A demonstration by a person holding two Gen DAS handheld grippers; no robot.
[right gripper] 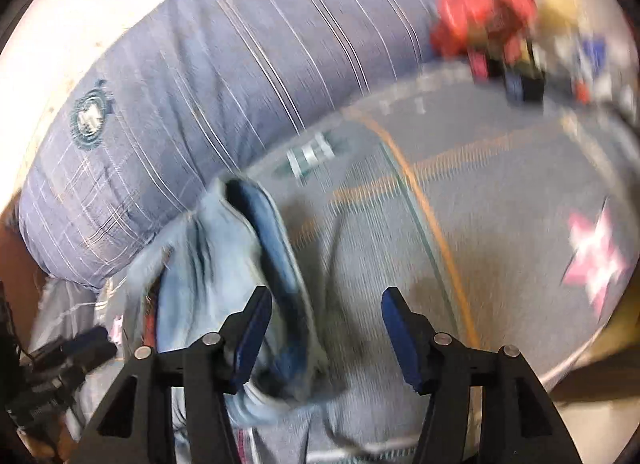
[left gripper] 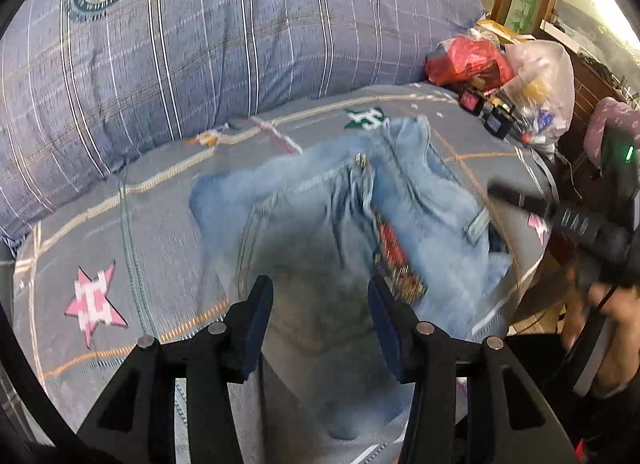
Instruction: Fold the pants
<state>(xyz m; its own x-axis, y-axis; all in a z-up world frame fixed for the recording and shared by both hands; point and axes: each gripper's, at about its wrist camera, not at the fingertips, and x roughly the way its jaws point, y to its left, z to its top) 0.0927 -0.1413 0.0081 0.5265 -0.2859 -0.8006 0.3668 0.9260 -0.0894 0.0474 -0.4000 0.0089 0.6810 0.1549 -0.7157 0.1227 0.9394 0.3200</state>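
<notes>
Both hand-held grippers hang with jaws apart and nothing clamped: left gripper (left gripper: pixel 320 320), right gripper (right gripper: pixel 326 328). Light blue denim pants (left gripper: pixel 360 203) lie rumpled in a heap on the grey patterned bedsheet (left gripper: pixel 152 203). Folding looks barely begun; next, each gripper should pinch an edge and spread it flat.

Your right wrist view is smeared: the red bag (right gripper: pixel 480 19) and small items at the bed's far corner can't be told apart. The pants (left gripper: pixel 348 215) blur too, their lower part hidden behind your left gripper (left gripper: pixel 320 304) and cut off by the bottom edge.
</notes>
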